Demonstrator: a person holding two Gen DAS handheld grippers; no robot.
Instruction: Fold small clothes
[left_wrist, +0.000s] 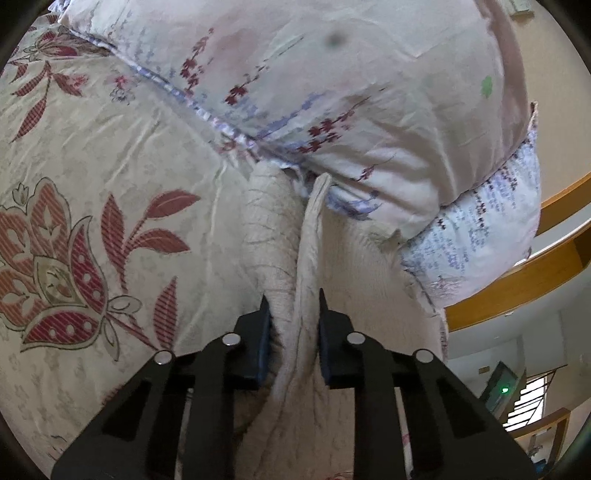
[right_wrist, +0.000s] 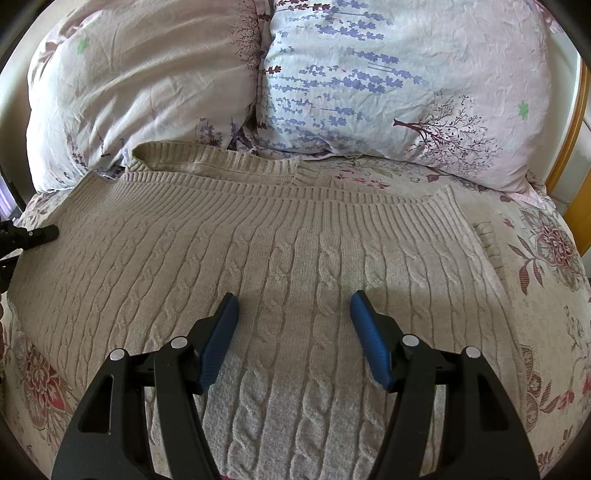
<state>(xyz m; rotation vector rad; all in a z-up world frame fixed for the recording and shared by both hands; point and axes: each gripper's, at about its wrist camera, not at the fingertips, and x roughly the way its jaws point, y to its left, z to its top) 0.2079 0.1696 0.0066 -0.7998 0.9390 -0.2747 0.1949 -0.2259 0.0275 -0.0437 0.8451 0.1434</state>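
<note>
Fingers (left_wrist: 264, 325) of the left gripper (left_wrist: 293, 321) are pinching a raised fold of the beige cable-knit sweater (right_wrist: 280, 266), the bunched knit standing up between the two pads at the garment's side edge. Over in the right wrist view, the right gripper (right_wrist: 293, 317) is hovering above the middle of the sweater with its fingers (right_wrist: 221, 332) spread wide and nothing between them.

That sweater is lying spread flat on the bed (right_wrist: 546, 295), on a floral sheet, with its ribbed edge reaching toward two pillows (right_wrist: 369, 85) at the head; one folded-in part is showing near that ribbed edge.

Judging from this, the fold is only beginning: the left side is being gathered, while the right hand is waiting. Next, the left grip will probably need to be lifting its edge and carrying it across the body of the garment, keeping the knit from sagging or dragging the rest along. Meanwhile the right fingers may be needed either pressing the middle down as a crease line or taking a matching edge.

No container is showing in either view, so nothing is being held in one.
</note>
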